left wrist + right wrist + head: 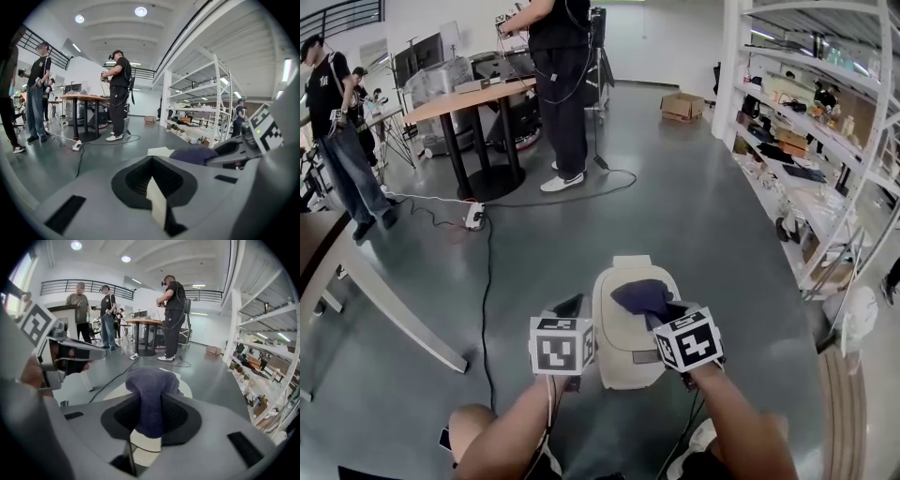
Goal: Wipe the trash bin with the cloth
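The right gripper (667,315) is clamping a dark purple cloth (643,296) between its jaws. In the right gripper view the jaws are sitting narrow, with the cloth (151,380) bunching up out of the right gripper (149,420) and spilling forward past the jaw tips. The cloth is resting on the top of the cream trash bin (623,364), which is standing on the floor directly below and ahead of this gripper. The left gripper (572,307) is sitting just to the left of the right gripper, against the bin's left side. In the left gripper view its jaws are standing nearly together, and a thin cream edge of the trash bin (157,206) is running between them. From the left gripper (151,163), the cloth (194,154) is lying ahead and to the right, with the right gripper (234,150) just behind it. Well ahead of both grippers, a person in black (561,84) is standing beside a round table (473,98). A shelving rack (806,141) is running along the far right.
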Demonstrator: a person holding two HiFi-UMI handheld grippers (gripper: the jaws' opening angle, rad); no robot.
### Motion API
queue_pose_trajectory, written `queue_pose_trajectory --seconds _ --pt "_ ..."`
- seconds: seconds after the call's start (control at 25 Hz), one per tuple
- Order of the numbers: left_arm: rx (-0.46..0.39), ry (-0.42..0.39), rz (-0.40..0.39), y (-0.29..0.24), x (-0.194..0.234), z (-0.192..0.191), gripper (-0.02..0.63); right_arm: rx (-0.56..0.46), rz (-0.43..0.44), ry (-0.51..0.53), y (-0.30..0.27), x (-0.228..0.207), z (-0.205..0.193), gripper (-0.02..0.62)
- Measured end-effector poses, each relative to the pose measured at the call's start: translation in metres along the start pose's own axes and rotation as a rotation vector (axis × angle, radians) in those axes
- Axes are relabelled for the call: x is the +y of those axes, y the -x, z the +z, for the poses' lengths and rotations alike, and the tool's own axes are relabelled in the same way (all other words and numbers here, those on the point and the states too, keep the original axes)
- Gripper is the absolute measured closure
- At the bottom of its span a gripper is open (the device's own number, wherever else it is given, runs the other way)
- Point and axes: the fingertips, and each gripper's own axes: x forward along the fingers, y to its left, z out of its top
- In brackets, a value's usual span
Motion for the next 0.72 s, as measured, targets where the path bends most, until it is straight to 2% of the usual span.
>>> queue_pose_trajectory --seconds 0.24,0.52,0.72 --pt "0.009 0.01 -0.001 0.009 0.006 -0.006 0.606 0.024 0.093 0.047 -0.01 0.053 -0.002 0.492" --pt "0.011 0.014 -0.014 0.014 0.007 -0.009 0.606 0.071 0.135 0.105 -0.021 0.087 -0.001 0.492" --pt "0.013 0.023 -0.01 0.018 0.013 -0.01 0.606 0.141 0.156 0.158 -0.033 0.102 -0.015 0.492"
